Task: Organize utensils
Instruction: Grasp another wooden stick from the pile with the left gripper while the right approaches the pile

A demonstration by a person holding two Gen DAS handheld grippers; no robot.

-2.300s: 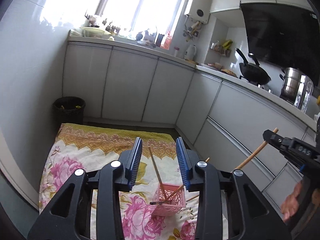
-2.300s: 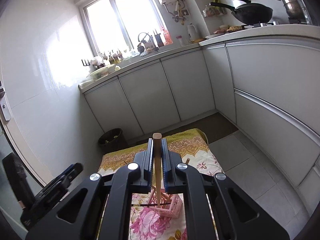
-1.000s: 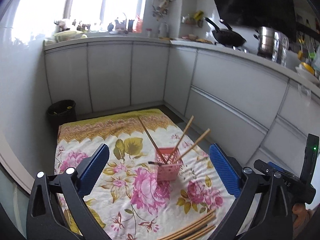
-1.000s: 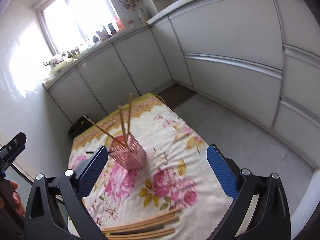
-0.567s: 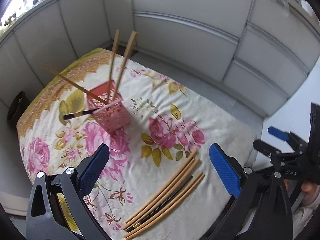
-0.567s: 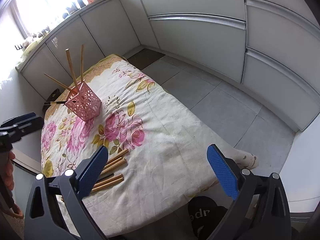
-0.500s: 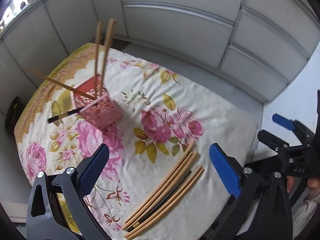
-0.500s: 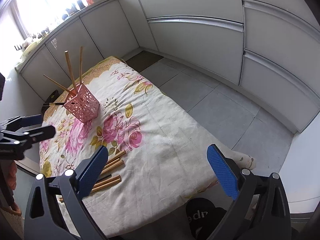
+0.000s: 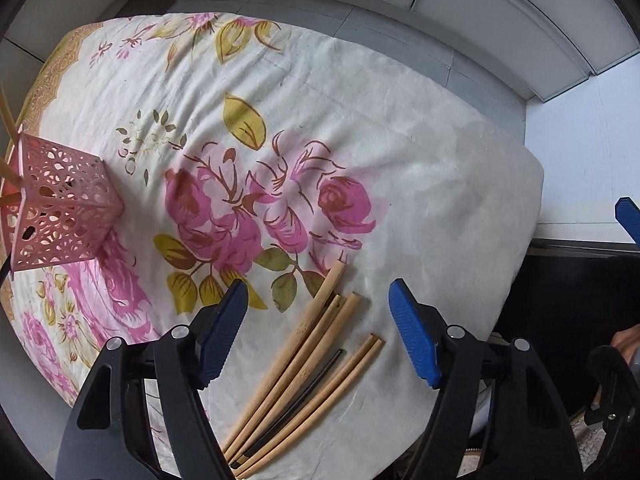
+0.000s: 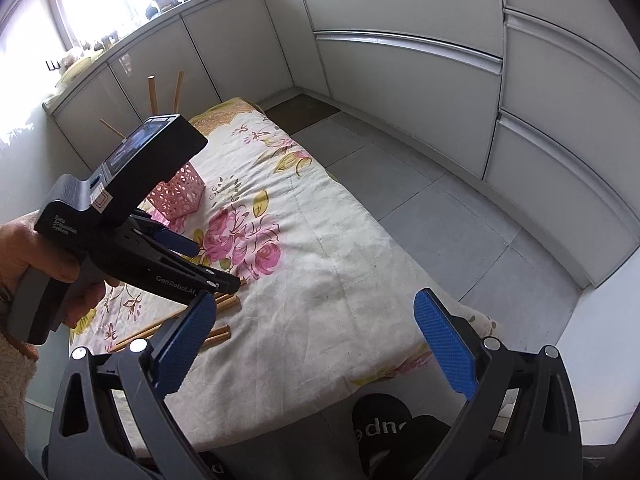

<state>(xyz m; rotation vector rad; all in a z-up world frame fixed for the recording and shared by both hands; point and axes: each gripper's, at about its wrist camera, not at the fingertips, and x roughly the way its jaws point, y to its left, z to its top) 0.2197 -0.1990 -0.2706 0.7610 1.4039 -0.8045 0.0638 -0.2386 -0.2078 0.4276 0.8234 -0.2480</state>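
Left gripper has dropped, jaws straddling chopsticks near cloth edge.

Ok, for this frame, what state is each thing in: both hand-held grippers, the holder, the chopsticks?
Left hand-held gripper: open, empty, over the loose chopsticks.
Right hand-held gripper: open, empty.
Pink holder: upright on the cloth, chopsticks standing in it.
Loose chopsticks: lying bundled on the cloth, one black among the wooden ones.
Cloth: spread flat, wrinkled.

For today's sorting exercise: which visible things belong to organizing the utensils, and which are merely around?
Part of the job:
loose chopsticks
pink holder
left tool, open
right tool, open

Merely around:
floral cloth
cabinets
floor tiles
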